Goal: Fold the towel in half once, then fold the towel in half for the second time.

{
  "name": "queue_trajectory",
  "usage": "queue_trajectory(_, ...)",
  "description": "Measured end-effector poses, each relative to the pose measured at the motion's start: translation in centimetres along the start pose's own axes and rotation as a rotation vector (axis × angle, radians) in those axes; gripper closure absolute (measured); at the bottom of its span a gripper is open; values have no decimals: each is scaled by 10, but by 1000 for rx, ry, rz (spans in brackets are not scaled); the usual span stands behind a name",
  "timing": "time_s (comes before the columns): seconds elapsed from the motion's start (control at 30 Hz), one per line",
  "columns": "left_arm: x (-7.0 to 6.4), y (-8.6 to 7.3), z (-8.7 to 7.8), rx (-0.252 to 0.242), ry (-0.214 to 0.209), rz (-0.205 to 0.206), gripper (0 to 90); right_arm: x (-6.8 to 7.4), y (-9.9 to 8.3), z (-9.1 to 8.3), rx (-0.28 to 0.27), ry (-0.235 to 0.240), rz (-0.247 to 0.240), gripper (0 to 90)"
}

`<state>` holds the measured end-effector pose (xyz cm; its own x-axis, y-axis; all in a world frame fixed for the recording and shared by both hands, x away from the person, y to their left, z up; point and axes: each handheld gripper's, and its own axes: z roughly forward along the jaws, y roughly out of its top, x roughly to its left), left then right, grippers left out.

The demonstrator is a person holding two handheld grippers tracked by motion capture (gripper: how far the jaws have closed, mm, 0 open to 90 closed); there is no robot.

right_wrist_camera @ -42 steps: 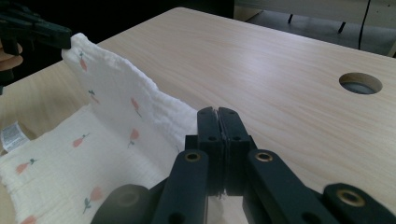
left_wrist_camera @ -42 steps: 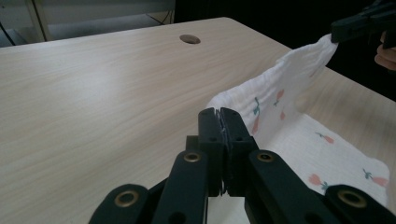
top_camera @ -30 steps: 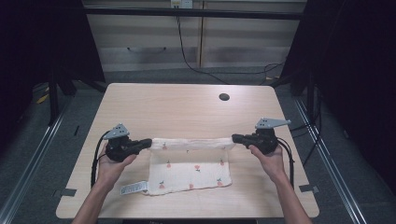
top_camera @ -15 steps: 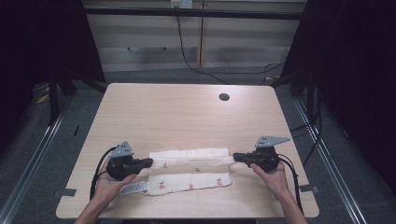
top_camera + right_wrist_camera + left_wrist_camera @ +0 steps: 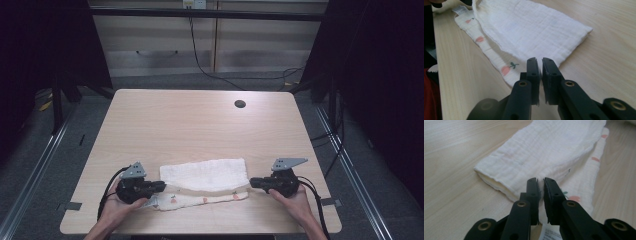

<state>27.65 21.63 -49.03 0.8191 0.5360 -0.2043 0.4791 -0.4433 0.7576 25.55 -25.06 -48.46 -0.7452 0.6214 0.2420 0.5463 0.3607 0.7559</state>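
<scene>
- High view: a white cloth (image 5: 205,181) of crinkled gauze lies folded lengthwise near the front edge of the pale wooden table (image 5: 200,120); a strip printed with small pink fruit shows along its near side. The left gripper (image 5: 161,186) sits at the cloth's left end and the right gripper (image 5: 252,183) at its right end, each held low in a hand with jaws pointing inward.
- Left gripper view: the black jaws stand nearly closed, pinching the cloth's edge (image 5: 541,157); a label (image 5: 551,232) lies beneath them.
- Right gripper view: the jaws are likewise clenched on the cloth's corner (image 5: 529,27).
</scene>
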Motion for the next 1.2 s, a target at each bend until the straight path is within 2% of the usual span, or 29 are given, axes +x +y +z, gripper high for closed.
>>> queue_trajectory(0.03,1,0,-6,-36,-16,-11,774,1,-2,-1,4,3,3,812)
queue_trajectory(0.1,3,1,-11,-71,-13,-28,743,1,-3,-2,3,7,4,806)
queue_trajectory(0.2,6,2,-12,-73,6,-41,723,3,-2,-2,-1,10,1,783)
queue_trajectory(0.23,11,5,-10,-79,28,-61,722,3,2,-2,-20,15,4,756)
queue_trajectory(0.3,14,7,-8,-80,31,-59,718,1,6,-1,-22,4,4,734)
queue_trajectory(0.33,19,13,0,-68,50,-59,719,-2,9,1,-30,0,5,729)
queue_trajectory(0.37,21,15,5,-72,48,-61,724,-5,12,3,-30,-6,6,726)
queue_trajectory(0.47,23,18,16,-41,52,-51,751,-16,23,13,-31,-26,8,717)
queue_trajectory(0.57,24,16,20,-18,46,-38,763,-27,35,24,-39,-38,10,715)
queue_trajectory(0.7,27,14,23,-2,55,-42,773,-37,47,35,-29,-61,1,711)
queue_trajectory(0.73,28,12,24,12,67,-39,776,-45,54,44,-5,-79,3,702)
queue_trajectory(0.77,32,10,25,6,63,-48,782,-47,57,47,5,-90,-4,699)
queue_trajectory(0.83,33,10,25,5,62,-48,783,-51,60,51,-7,-68,6,700)
queue_trajectory(0.97,36,10,26,-2,70,-47,785,-56,61,62,32,-79,-7,690)
queue_trajectory(1.07,38,10,26,-4,79,-45,786,-61,58,66,44,-73,18,685)
queue_trajectory(1.2,39,12,27,6,85,-43,785,-58,53,72,84,-70,2,676)
